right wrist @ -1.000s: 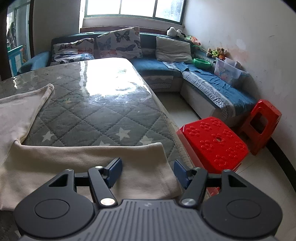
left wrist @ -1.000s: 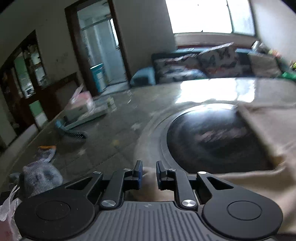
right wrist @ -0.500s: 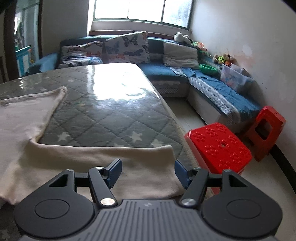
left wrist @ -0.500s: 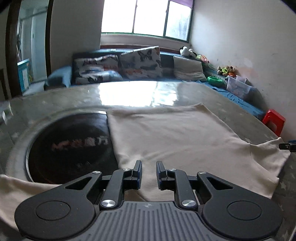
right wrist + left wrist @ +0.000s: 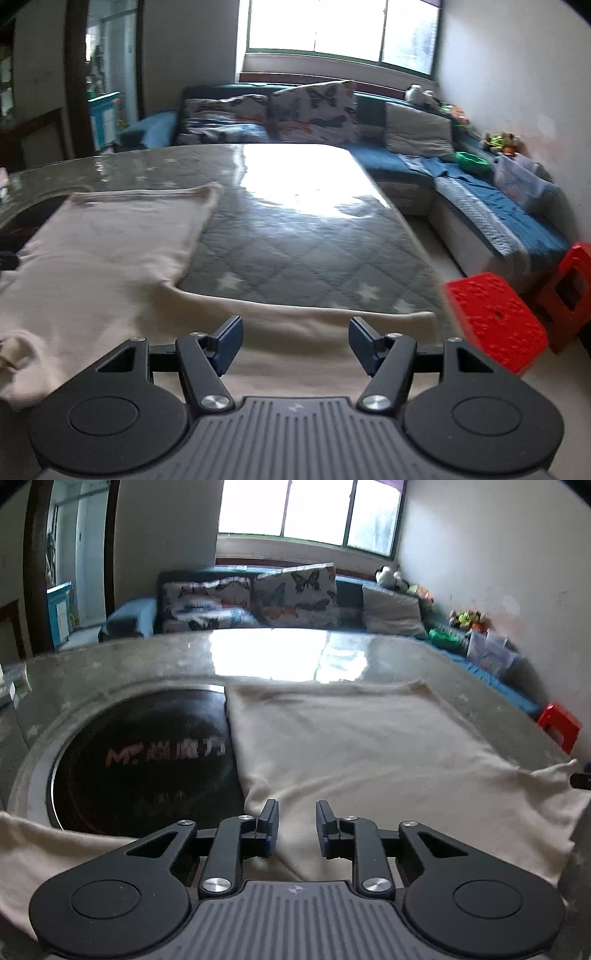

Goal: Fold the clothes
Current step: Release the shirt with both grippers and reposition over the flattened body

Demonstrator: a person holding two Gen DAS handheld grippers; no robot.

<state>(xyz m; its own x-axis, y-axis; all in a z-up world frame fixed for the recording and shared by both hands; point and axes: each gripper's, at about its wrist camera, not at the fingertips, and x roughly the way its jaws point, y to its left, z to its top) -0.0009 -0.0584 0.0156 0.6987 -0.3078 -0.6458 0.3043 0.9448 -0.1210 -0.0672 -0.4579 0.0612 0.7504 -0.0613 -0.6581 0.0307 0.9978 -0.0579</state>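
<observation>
- Cream garment [image 5: 351,746] is lying spread flat on the counter [image 5: 295,236].
- Left gripper [image 5: 296,825] jaws are opening over its near edge, gripping nothing.
- Right gripper [image 5: 295,341] jaws are standing apart above the sleeve.

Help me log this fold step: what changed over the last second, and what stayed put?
The left gripper swung right, from the floor side to over the cream garment, and its jaws are opening; cloth lies under them, unpinched. The right gripper lifted slightly, so the right sleeve sits lower in its view. The right gripper stayed open, and the garment stayed spread on the table, partly over the dark round inset.
</observation>
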